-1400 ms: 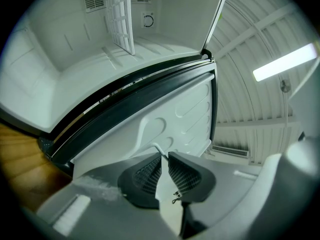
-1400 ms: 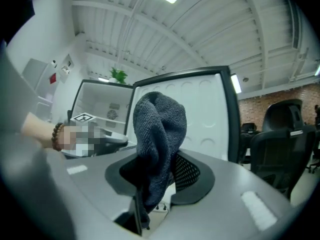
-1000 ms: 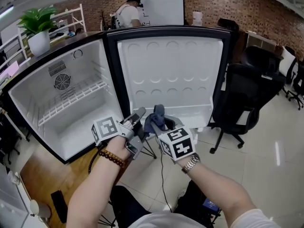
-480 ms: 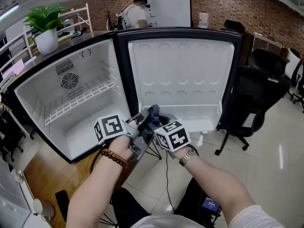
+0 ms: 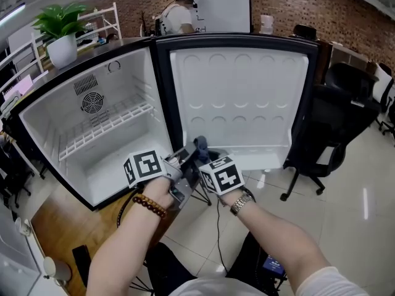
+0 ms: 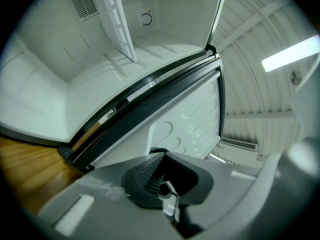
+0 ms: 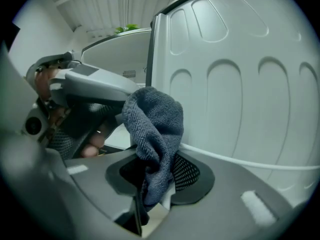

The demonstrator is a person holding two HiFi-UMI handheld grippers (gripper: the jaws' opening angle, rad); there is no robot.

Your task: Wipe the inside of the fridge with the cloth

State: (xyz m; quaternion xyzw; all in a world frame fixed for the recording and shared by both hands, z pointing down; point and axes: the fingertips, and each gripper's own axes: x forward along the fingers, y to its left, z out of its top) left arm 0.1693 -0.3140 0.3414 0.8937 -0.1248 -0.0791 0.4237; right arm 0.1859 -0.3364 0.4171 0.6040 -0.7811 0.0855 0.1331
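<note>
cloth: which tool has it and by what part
The right tool pinches the blue-grey cloth by one end; the rest bunches out beyond the jaws.

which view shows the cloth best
The right gripper view: the blue-grey cloth fills the centre, pinched in the right gripper. The head view shows only a small tuft of it; the left gripper view shows none.

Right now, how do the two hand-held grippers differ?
The right hand-held gripper is clamped on a blue-grey cloth; the left hand-held gripper is shut on nothing. The right one faces the open door's inner panel; the left one looks toward the fridge cavity. Both are held close together in front of the fridge.
</note>
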